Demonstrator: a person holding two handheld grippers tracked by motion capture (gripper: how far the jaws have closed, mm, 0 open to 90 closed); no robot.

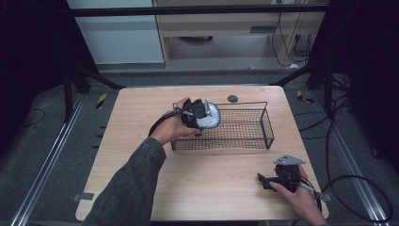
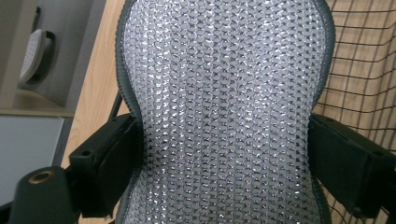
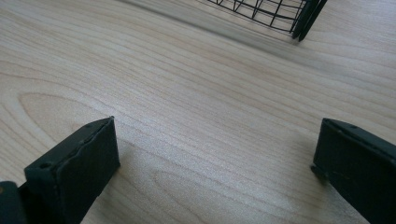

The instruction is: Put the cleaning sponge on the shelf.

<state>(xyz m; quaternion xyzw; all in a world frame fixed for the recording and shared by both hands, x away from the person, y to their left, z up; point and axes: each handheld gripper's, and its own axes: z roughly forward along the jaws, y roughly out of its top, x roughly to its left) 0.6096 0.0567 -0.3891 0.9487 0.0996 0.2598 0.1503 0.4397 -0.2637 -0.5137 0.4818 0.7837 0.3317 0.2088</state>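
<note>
Mesh pad [image 2: 224, 116], silvery and dark-rimmed, is pinched across its waist by the left tongs [image 1: 200, 112] over the wire basket's [image 1: 263, 123] left end, seemingly for dropping in, while the right tongs [image 3: 215, 172] rest gaping, empty, on the tabletop [image 1: 211, 183].

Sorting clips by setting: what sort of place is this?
Probably a lab recording station: a wooden table ringed by black curtains, floor rails and loose cables.

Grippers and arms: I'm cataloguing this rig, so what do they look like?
Both grippers are black with two blocky jaws. The right gripper carries a grey three-cornered plate and trails a black cable. The left gripper trails one too. The left forearm wears a dark grey sleeve.
</note>
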